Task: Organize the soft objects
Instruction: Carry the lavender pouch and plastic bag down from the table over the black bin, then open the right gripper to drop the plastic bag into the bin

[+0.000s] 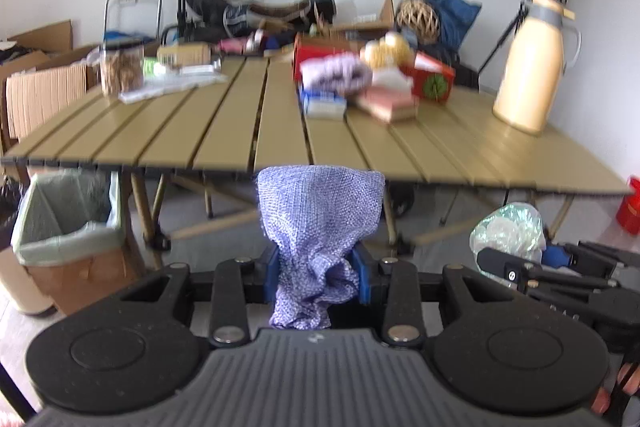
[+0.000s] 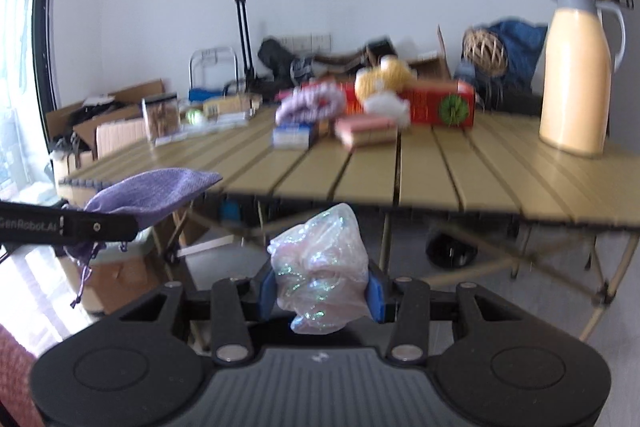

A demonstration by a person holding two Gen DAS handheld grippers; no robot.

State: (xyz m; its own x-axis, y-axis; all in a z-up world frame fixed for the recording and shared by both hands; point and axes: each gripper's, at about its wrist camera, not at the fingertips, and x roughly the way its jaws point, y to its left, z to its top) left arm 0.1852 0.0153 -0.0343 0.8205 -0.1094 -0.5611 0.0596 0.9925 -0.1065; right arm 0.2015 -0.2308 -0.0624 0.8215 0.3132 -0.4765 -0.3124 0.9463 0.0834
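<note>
Left wrist view: the left gripper [image 1: 316,269] is clenched on the gathered neck of a purple woven drawstring pouch [image 1: 318,219], whose body stands up between the blue pads [image 1: 271,269] and hides part of the near edge of a slatted olive folding table [image 1: 224,131]. The pouch hangs in the air in front of the table, not yet over it. To the right, the right gripper [image 1: 516,259] carries a crumpled iridescent plastic bag [image 1: 508,231]. Near the far middle of the table lies a loose cluster: a lilac knitted piece [image 1: 336,73], a yellow plush toy [image 1: 386,51], a red box [image 1: 434,79], a pink book [image 1: 386,103] and a small blue-and-white box [image 1: 323,103]. A cream thermos jug [image 1: 528,67] stands at the right, a clear jar [image 1: 121,69] at the left, and a lined waste bin [image 1: 68,223] sits on the floor below. Right wrist view: the right gripper [image 2: 322,297] grasps the iridescent plastic bag [image 2: 320,271] between its pads, held ahead of the table [image 2: 460,171] and below its edge. The left gripper [image 2: 100,227] enters from the left with the purple pouch [image 2: 156,193] level with the table edge. The plush toy [image 2: 380,79] and lilac knitted piece [image 2: 310,103] remain among the boxes. Progress, as judged: two soft items are in hand but neither is placed; the soft pieces on the table are unsorted, and no destination is evident, so most of the task appears to remain.
</note>
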